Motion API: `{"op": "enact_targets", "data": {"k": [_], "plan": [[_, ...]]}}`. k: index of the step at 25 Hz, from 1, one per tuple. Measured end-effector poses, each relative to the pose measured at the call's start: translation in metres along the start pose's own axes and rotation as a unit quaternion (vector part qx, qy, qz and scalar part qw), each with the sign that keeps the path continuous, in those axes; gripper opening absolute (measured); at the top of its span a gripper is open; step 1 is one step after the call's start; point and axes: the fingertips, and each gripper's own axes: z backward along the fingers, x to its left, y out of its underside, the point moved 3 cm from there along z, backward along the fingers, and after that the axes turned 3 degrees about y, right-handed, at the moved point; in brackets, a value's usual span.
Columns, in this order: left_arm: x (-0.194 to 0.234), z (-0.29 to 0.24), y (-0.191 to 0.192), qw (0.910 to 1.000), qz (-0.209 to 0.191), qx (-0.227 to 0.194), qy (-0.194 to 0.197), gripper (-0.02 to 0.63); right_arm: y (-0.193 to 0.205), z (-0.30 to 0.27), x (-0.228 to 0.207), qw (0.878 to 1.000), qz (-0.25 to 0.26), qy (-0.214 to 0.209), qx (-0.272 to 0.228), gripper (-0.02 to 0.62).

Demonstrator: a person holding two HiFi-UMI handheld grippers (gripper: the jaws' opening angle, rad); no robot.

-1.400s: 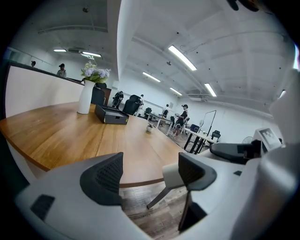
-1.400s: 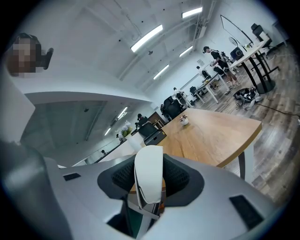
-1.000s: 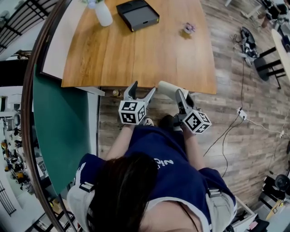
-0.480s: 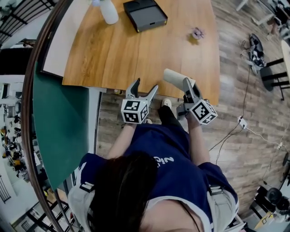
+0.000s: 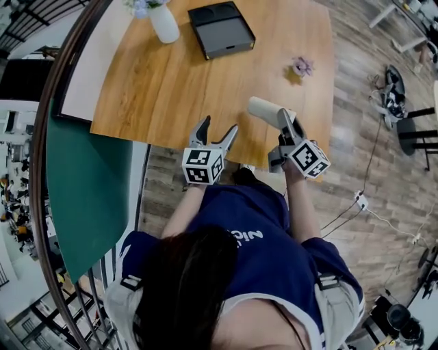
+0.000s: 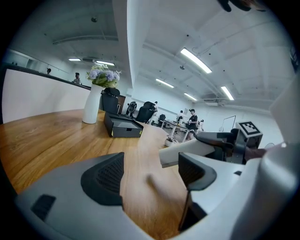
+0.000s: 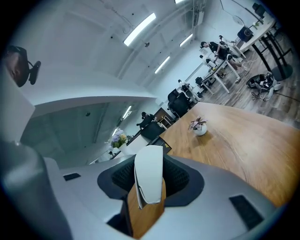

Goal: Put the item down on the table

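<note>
The item is a white oblong case (image 5: 263, 109), (image 7: 149, 173). My right gripper (image 5: 282, 121) is shut on it, the pads pressing both its sides, and it sticks out forward past the jaws above the near edge of the wooden table (image 5: 171, 75). In the left gripper view the white case (image 6: 187, 149) hangs a little above the tabletop at the right. My left gripper (image 5: 217, 128), (image 6: 150, 176) is open at the table's near edge, left of the case, with nothing between its fingers.
A black tray (image 5: 221, 29) and a white vase with flowers (image 5: 163, 20) stand at the table's far side. A small potted plant (image 5: 302, 66) sits far right. Bare wood lies ahead of both grippers. Past the table's right edge is plank floor with cables.
Both grippers have moved forward from in front of the table to over its near edge. The right one still carries the white case, which now hangs over the tabletop.
</note>
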Motion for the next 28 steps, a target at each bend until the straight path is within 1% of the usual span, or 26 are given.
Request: {"op": "enact_targets", "data": {"k": [10,15,22,28], "plan": [[-0.001,-0.031,-0.011,0.9999,0.002,0.000,-0.017,0.359,-0.015,-0.055,-0.023,0.999,-0.014,-0.020,0.038,0.160],[-0.001,-0.039,-0.013,0.9997,0.003,-0.002,-0.025,0.359,-0.018,-0.079,-0.034,0.998,-0.017,-0.021,0.056,0.160],[-0.004,-0.044,-0.013,0.9995,-0.003,0.004,-0.031,0.359,-0.017,-0.103,-0.047,0.997,-0.008,-0.016,0.081,0.160],[0.001,-0.044,-0.014,0.9989,0.012,0.002,-0.045,0.359,-0.017,-0.116,-0.059,0.995,-0.031,-0.018,0.090,0.163]]}}
